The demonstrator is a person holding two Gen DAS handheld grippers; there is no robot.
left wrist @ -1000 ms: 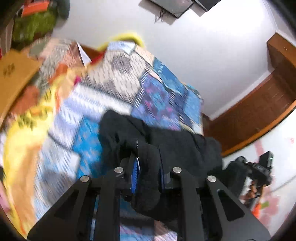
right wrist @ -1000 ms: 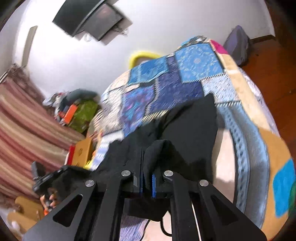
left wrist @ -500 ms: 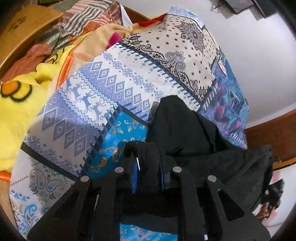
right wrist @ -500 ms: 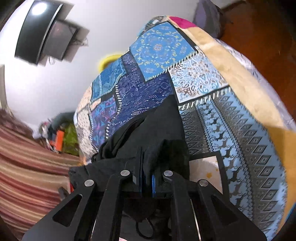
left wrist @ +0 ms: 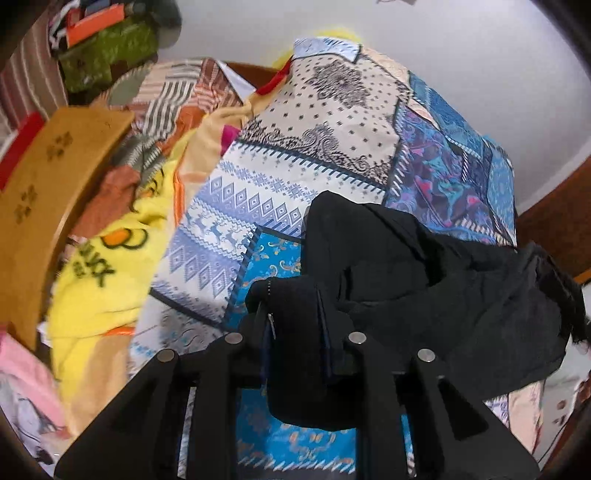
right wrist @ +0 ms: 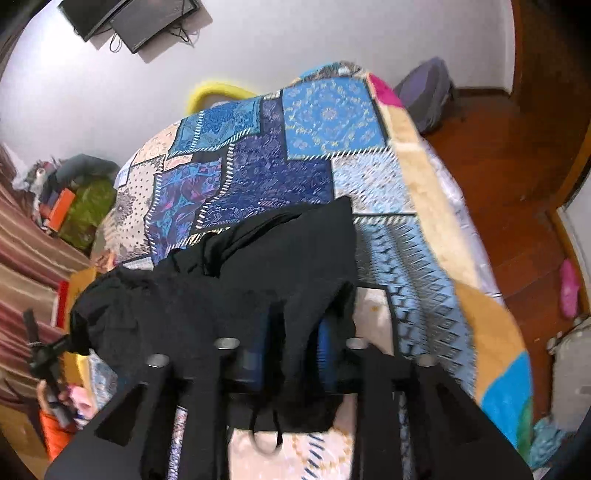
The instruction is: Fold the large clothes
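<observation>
A black garment (left wrist: 424, 273) is seen draped across the patchwork bedspread (left wrist: 303, 155) at the centre and right of the left wrist frame, one bunched edge of it pinched between the blue pads of the left tongs (left wrist: 295, 332), which are clenched on the cloth at lower centre. In the right wrist view the same garment (right wrist: 258, 280) is spread over the middle of the frame — another fold of it is gripped by the right tongs (right wrist: 291, 350), likewise closed on the fabric, with a loop of cord hanging below them. A yellow blanket (left wrist: 107, 266) is heaped at the left of the left wrist frame, beside a wooden headboard (left wrist: 40, 195). A wall-mounted screen (right wrist: 136, 18) is visible at upper left of the right wrist frame, and wooden flooring (right wrist: 517, 192) at the right.
</observation>
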